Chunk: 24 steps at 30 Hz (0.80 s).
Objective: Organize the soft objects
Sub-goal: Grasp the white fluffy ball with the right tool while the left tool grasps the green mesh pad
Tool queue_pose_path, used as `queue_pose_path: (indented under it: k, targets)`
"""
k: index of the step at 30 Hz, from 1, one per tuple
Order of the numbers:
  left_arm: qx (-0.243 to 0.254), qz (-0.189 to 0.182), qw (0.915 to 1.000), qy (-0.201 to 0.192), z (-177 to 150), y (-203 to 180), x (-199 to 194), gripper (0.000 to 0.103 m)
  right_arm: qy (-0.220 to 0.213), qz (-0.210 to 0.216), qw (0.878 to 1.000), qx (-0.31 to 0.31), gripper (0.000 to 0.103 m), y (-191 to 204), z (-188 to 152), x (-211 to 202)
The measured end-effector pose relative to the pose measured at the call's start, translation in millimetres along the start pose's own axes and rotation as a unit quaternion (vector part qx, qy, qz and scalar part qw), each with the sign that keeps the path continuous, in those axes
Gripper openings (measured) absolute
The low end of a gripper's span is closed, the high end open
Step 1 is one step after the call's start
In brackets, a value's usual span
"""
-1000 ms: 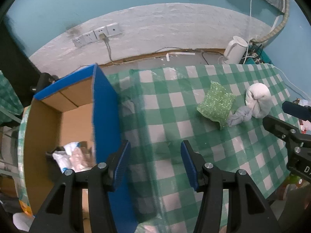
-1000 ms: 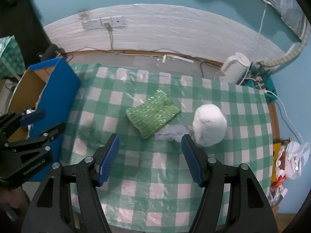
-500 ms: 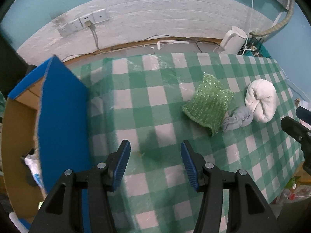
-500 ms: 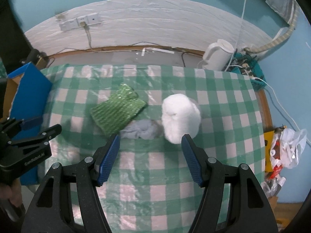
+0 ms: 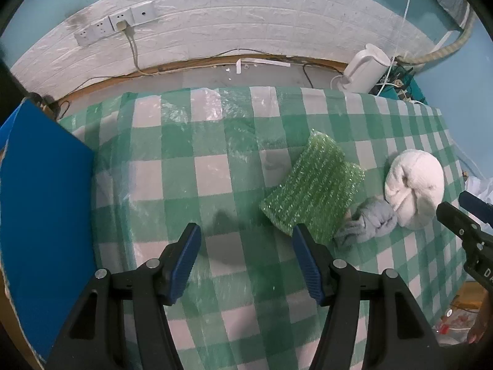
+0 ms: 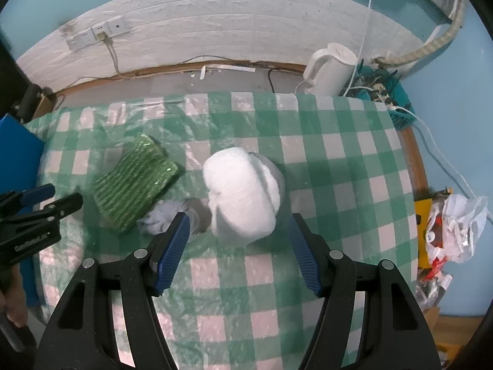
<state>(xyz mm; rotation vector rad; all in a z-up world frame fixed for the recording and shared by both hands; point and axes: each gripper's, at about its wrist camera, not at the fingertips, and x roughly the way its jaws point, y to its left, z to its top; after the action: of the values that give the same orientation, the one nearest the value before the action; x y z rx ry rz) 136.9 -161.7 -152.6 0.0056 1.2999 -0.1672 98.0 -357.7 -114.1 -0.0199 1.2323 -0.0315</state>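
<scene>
Between right tool (image 6: 238,242) tips: white rolled towel (image 6: 242,195), seemingly fluffy

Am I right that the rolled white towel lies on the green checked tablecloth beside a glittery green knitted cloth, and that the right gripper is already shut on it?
Not quite: the right gripper is open, its blue pads apart on either side of the rolled white towel, as the right wrist view shows. The rest holds: the towel lies on the green checked tablecloth beside the glittery green knitted cloth.

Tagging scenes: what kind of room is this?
Probably a room at home, a makeshift one: checked tablecloth, white kettle on the floor, wall sockets. Soft things lie on the table.
</scene>
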Motion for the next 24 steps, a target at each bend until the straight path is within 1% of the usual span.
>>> queue_pose_path:
  k: [3,4,6,7,14,20,24]
  targets:
    - [0.0,-0.001,1.0,0.003,5,-3,6,0.068,0.004,0.009,1.0,0.008,0.066,-4,4,8]
    - [-0.002,-0.002,1.0,0.004,6,-2,7,0.068,0.007,0.013,1.0,0.012,0.068,-5,6,12]
    - [-0.005,-0.008,0.9999,0.005,7,-3,11,0.069,0.008,0.015,1.0,0.014,0.079,-5,8,17]
    - [-0.005,-0.009,0.9999,0.006,8,-3,12,0.07,0.009,0.014,1.0,0.013,0.08,-4,9,18]
    - [-0.006,-0.014,0.9998,0.015,12,-6,27,0.071,0.023,0.003,1.0,-0.002,0.08,1,16,40]
    - [-0.022,-0.026,0.9992,0.023,15,-5,34,0.072,0.039,0.001,0.999,0.014,0.08,-5,19,62]
    - [-0.017,-0.026,0.9993,0.021,17,-9,37,0.074,0.048,0.002,0.999,0.02,0.08,-7,17,71]
